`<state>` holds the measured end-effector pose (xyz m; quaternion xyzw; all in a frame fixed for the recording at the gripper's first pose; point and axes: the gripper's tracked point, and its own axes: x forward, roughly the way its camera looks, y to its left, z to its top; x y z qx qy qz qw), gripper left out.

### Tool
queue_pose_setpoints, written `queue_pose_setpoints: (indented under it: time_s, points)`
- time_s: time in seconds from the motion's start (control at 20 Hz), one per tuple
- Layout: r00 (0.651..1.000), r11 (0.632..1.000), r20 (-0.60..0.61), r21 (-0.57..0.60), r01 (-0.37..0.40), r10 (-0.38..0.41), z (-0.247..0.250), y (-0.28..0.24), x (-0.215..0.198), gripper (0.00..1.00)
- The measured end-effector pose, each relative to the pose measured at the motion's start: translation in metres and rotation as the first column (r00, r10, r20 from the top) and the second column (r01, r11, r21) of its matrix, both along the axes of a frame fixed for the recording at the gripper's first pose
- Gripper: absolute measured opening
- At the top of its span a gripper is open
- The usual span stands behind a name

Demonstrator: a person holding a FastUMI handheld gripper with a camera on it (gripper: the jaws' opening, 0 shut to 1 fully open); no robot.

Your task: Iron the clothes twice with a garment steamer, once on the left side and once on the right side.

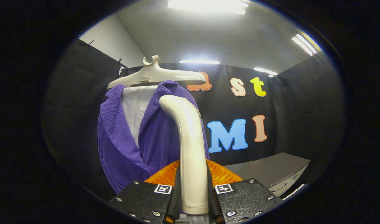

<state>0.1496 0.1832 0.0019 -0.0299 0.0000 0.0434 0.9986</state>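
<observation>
The tongs (193, 196) are clenched on the handle of the garment steamer (186, 146), with one finger pressing it from the left and the other from the right near its lower end. The steamer's pale, smooth handle rises upright from between the fingers and bends at the top toward the left and away, so its curved head sits in front of the right lapel of the purple jacket (127, 140). The jacket is ribbed like corduroy and hangs open on a cream plastic hanger (152, 76), with a white lining or shirt (135, 109) showing between its two front panels. It hangs to the left of the steamer and beyond the fingers, against the black cloth wall (289, 124) of the booth. Whether the steamer's head touches the fabric cannot be told. Just behind the handle, close over the fingers, lies an orange ridged part (222, 175) that spreads out to both sides. To the right and farther off stands a grey bench (270, 171) with a bare top, set before the cloth wall. Bright strip lights (208, 4) shine on the ceiling above.
</observation>
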Motion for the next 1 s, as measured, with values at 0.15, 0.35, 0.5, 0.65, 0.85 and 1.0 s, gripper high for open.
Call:
queue_pose_setpoints:
  time_s: [0.15,0.35,0.5,0.65,0.85,1.0]
  points:
    - [0.999,1.000,-0.054,-0.026,0.003,-0.005,-0.032,-0.009,-0.008,0.36]
    - [0.994,0.997,-0.106,-0.074,-0.003,-0.004,-0.066,-0.018,-0.014,0.35]
    - [0.991,0.994,-0.135,-0.110,-0.018,0.003,-0.085,-0.020,-0.022,0.36]
    - [0.985,0.989,-0.171,-0.143,-0.037,0.012,-0.111,-0.021,-0.035,0.36]
    - [0.960,0.987,-0.276,-0.140,-0.074,0.033,-0.152,-0.018,-0.049,0.36]
    - [0.946,0.978,-0.321,-0.174,-0.116,0.055,-0.170,-0.015,-0.062,0.36]
